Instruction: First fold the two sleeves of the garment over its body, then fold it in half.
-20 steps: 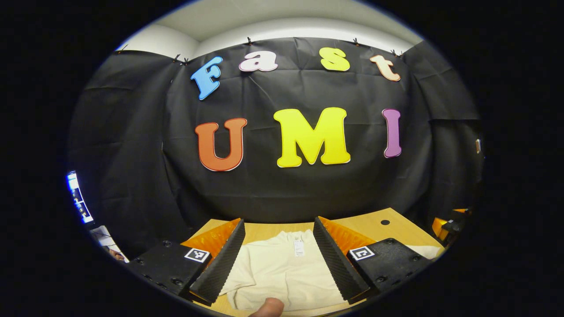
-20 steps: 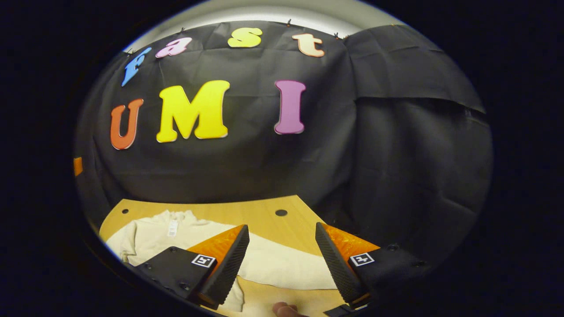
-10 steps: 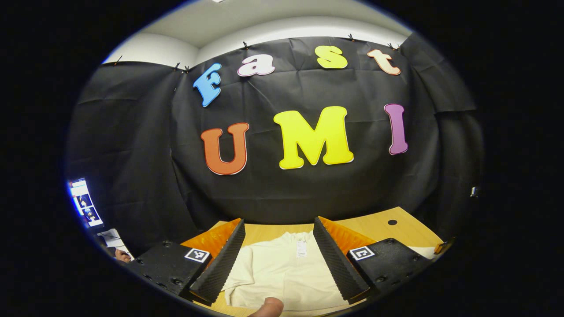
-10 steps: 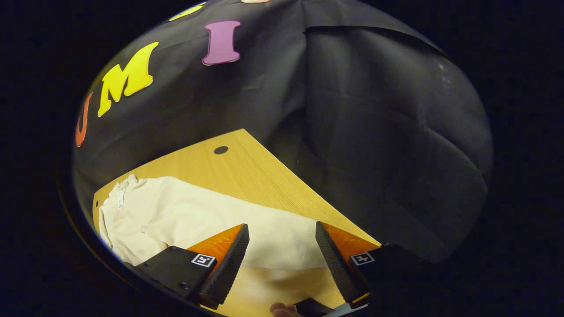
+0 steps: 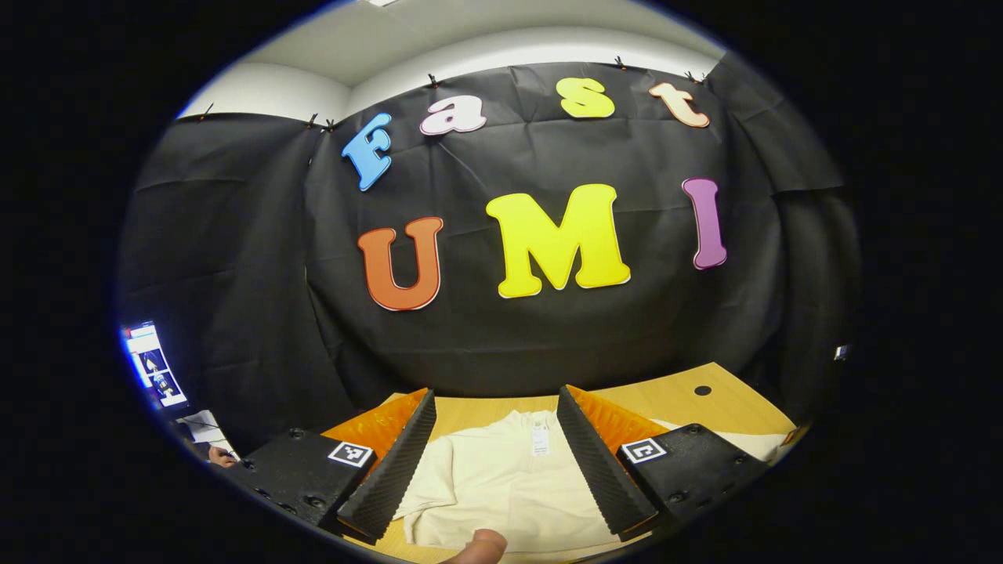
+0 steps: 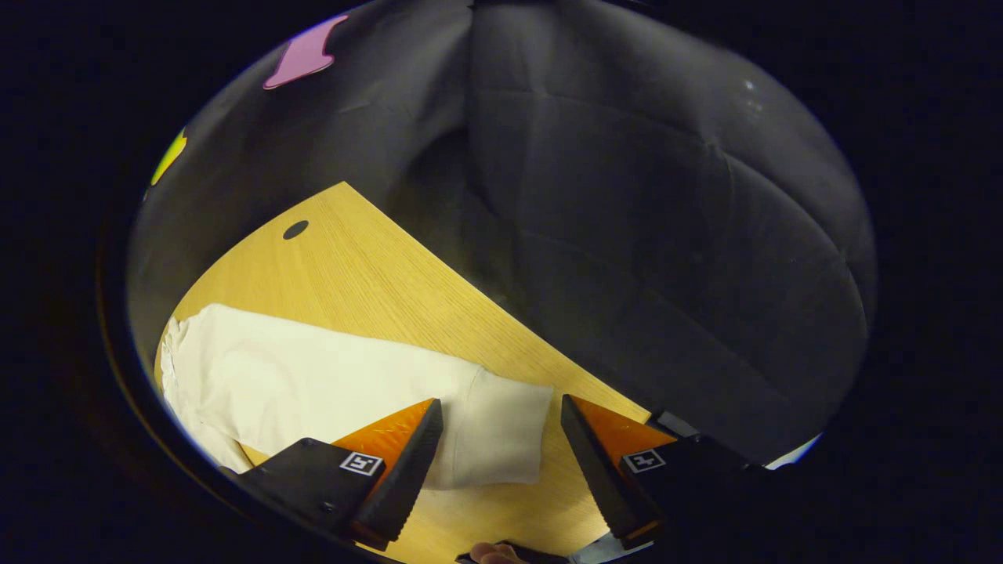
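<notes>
A cream long-sleeved garment (image 5: 501,486) lies flat on the wooden table (image 5: 674,399), collar and neck tag (image 5: 538,440) toward the booth wall. My left gripper (image 5: 494,470) hangs open above its upper body, nothing between the fingers. In the right gripper view one sleeve (image 6: 329,384) stretches out across the table (image 6: 376,266), its cuff (image 6: 501,431) lying between the fingers of my open right gripper (image 6: 501,462). The fingers stand apart on either side of the cuff; I cannot tell whether they touch the cloth.
A round cable hole (image 6: 295,229) is in the table near its far corner. The table's right edge (image 6: 501,313) runs close to the cuff, with the black wall cloth beyond. A lit screen (image 5: 153,368) and a person's hand (image 5: 219,457) are at the far left.
My right gripper has swung right and tilted down, from looking at the wall to hovering over the sleeve's cuff. The left gripper has hardly moved.
</notes>
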